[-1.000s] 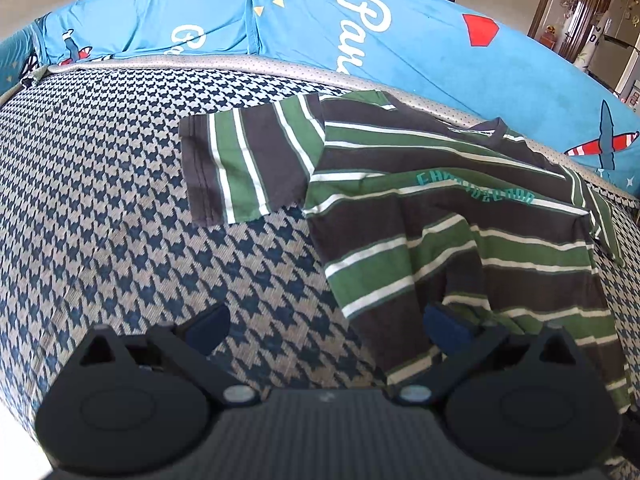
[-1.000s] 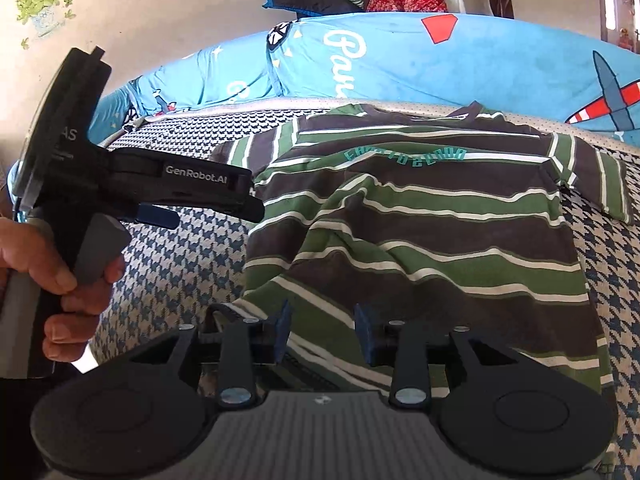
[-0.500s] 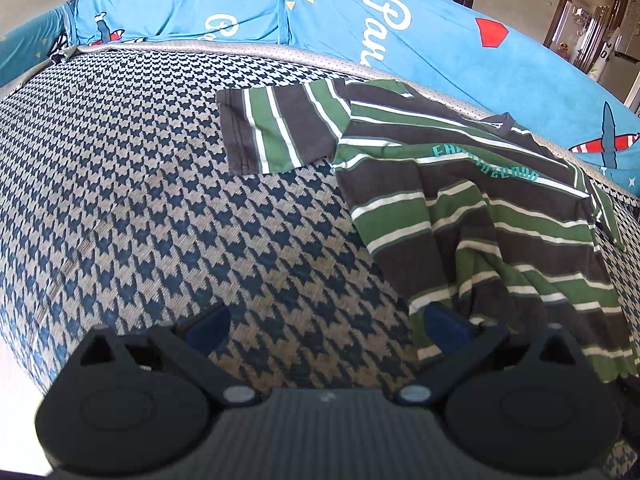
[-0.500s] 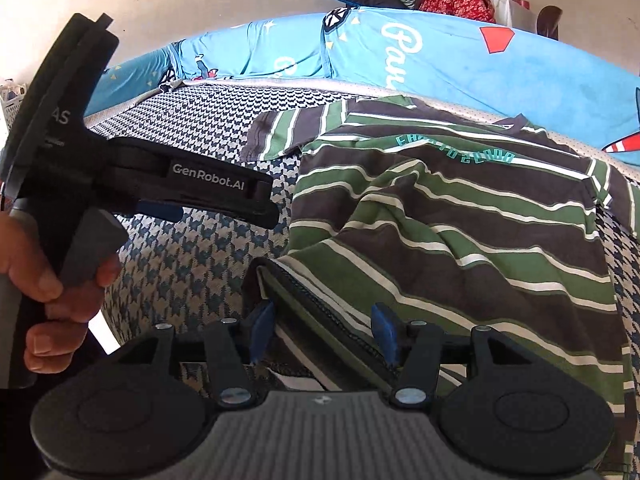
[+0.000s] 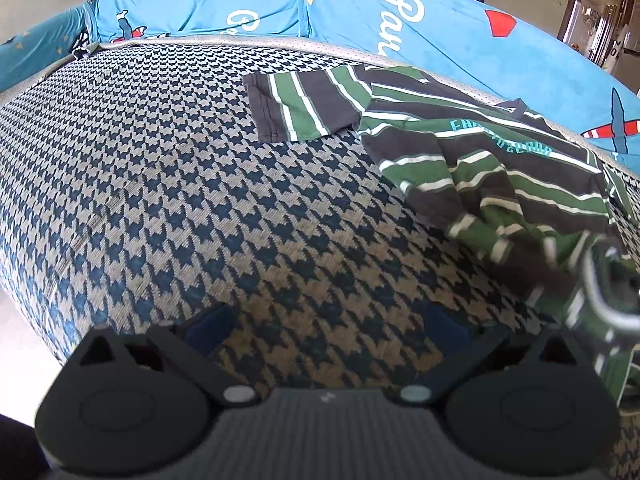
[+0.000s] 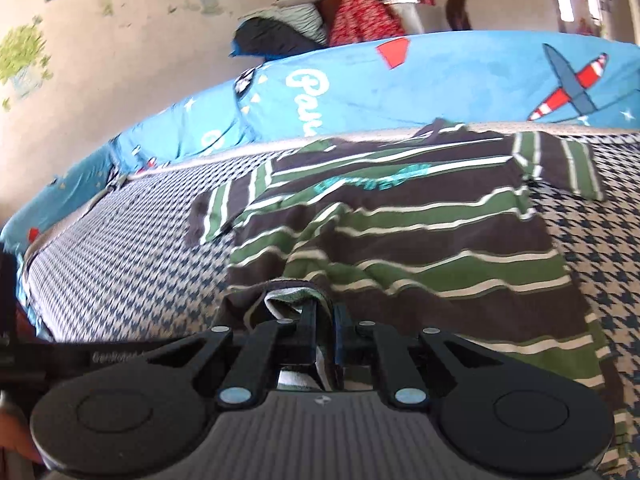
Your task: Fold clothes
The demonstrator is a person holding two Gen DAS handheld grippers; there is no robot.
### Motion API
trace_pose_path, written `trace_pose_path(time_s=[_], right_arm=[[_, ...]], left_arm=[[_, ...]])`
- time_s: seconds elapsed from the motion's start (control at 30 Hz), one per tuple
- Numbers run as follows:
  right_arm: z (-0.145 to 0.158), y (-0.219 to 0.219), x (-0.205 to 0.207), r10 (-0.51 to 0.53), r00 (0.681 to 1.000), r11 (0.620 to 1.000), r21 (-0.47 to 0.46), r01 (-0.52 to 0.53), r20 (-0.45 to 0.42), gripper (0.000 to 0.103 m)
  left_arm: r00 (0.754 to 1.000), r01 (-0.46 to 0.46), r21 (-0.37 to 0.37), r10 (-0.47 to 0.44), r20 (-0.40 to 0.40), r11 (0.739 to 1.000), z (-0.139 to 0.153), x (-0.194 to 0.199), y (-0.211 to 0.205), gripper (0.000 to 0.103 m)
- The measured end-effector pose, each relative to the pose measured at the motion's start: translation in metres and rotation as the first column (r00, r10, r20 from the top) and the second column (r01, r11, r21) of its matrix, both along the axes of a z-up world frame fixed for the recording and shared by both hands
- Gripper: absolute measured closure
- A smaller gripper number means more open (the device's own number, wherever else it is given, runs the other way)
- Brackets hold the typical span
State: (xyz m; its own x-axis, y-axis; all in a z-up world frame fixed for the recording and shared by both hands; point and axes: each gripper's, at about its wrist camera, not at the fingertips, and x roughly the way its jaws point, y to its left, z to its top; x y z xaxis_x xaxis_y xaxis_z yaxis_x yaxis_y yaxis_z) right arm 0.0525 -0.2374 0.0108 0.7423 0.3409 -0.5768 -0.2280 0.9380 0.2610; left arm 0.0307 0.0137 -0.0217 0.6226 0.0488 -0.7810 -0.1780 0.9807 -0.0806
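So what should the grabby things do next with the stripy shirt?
Probably the left hand-held gripper, open over bare houndstooth cover, should reach for the shirt's hem. The right hand-held gripper already pinches one bottom corner; folding likely needs both.

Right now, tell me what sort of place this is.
Probably a bedroom in a home. A striped shirt lies on a bed with a houndstooth cover, a blue quilt printed with planes runs along its far side, and plant stickers decorate the wall.
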Motion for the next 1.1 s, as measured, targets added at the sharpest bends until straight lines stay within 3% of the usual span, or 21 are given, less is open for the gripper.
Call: trace_pose_path(time_s=[0.1, 0.2, 0.33, 0.47, 0.7, 0.87, 1.1], right_arm=[[0.003, -0.026, 0.006, -0.154, 0.988, 0.988, 0.023, 0.154, -0.007, 0.094], [-0.001, -0.042, 0.012, -0.256, 0.966, 0.967, -0.031, 0.254, -0.037, 0.095], [-0.016, -0.059, 0.021, -0.311, 0.941, 0.950, -0.041, 0.308, -0.131, 0.095], [-0.012, -0.072, 0.011, -0.334, 0.935, 0.942, -0.008, 0.335, -0.120, 0.096], [0.011, -0.064, -0.015, -0.228, 0.974, 0.973, 0.036, 0.228, -0.017, 0.090], [0.018, -0.033, -0.041, -0.097, 0.993, 0.991, -0.080, 0.103, 0.069, 0.084], [0.008, -0.005, -0.061, 0.013, 0.996, 0.983, -0.186, 0.005, 0.094, 0.079]], left_arm=[[1.000, 0.015, 0.050, -0.015, 0.000, 0.999, -0.003, -0.002, -0.008, 0.000], [1.000, 0.013, 0.070, -0.014, 0.010, 0.997, -0.005, -0.005, -0.012, 0.000], [1.000, 0.001, 0.062, -0.003, 0.017, 0.998, -0.006, -0.007, -0.012, 0.000], [1.000, 0.000, 0.062, -0.002, 0.023, 0.998, -0.006, -0.007, -0.012, 0.000], [1.000, -0.008, 0.064, 0.006, 0.023, 0.998, -0.006, -0.008, -0.012, 0.000], [1.000, -0.012, 0.061, 0.011, 0.022, 0.998, -0.006, -0.007, -0.010, 0.000], [1.000, -0.010, 0.057, 0.009, 0.023, 0.998, -0.006, -0.007, -0.010, 0.000]])
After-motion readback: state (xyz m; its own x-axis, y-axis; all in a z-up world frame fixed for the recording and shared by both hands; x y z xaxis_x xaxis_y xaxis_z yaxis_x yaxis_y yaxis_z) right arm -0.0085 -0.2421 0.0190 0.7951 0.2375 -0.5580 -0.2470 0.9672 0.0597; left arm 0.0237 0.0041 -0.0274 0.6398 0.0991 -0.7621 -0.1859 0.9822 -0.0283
